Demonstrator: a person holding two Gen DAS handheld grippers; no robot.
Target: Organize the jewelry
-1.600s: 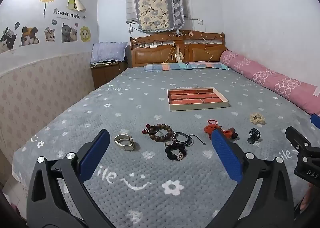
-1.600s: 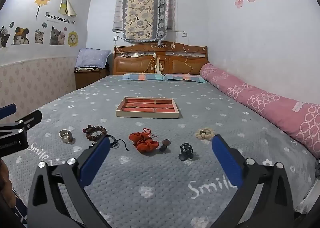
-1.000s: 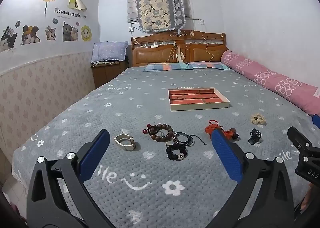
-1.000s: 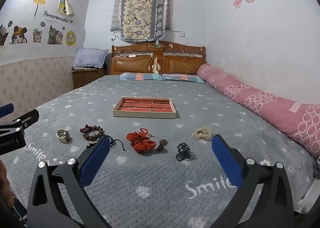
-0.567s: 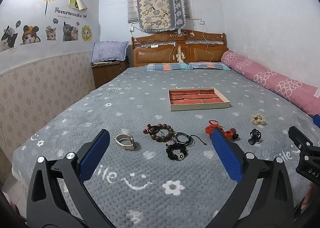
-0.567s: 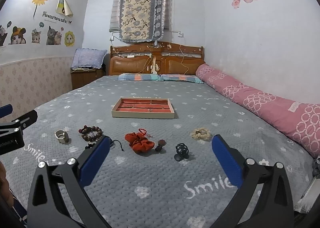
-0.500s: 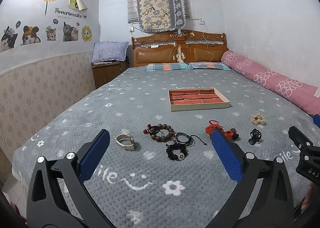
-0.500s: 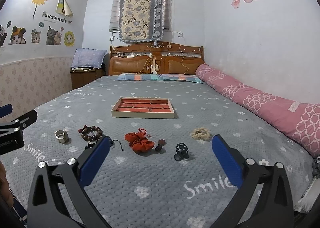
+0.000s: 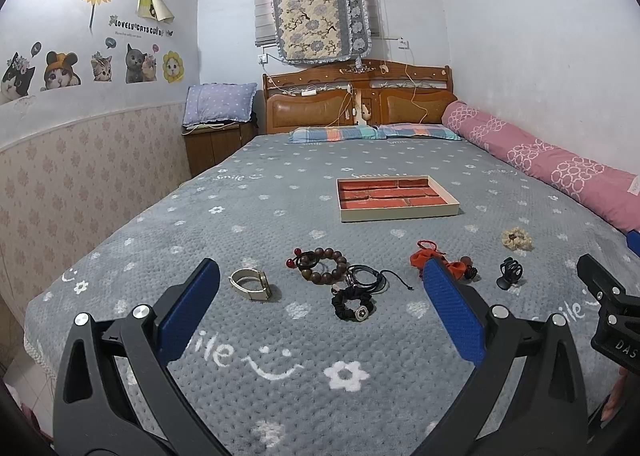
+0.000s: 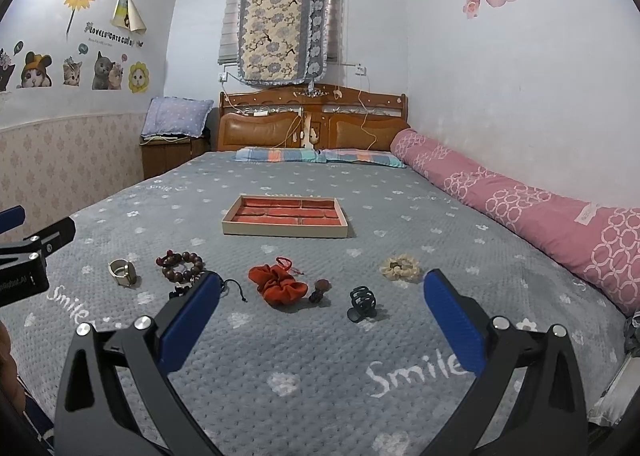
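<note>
Left hand-held gripper [image 9: 320,296] and right hand-held gripper [image 10: 322,302]: both spread wide, nothing between the fingers, hovering over the near end of the bed [image 9: 248,212]. Nothing picked yet, so task looks to be at step zero. Jewelry sits in a loose row across the grey blanket, all well short of the tray [image 9: 396,202], which lies empty further up the bed, red compartments facing up; probably staged that way so each piece gets carried forward into a slot. Left to right: metal bangle [image 9: 250,284], wooden bead bracelet [image 9: 322,264], black cord [image 9: 366,276], black scrunchie [image 9: 354,306], orange scrunchie [image 10: 278,286], small brown bead piece [image 10: 320,290] just beside it, black claw clip [image 10: 362,304], beige scrunchie [image 10: 400,267]. Pose: both held low and level, side by side, pointing along the bed toward the headboard. Left one faces the bangle/beads cluster, right one faces the orange scrunchie and clip, so splitting the row by side looks natural. Soft blanket means thin pieces may sink in.
</note>
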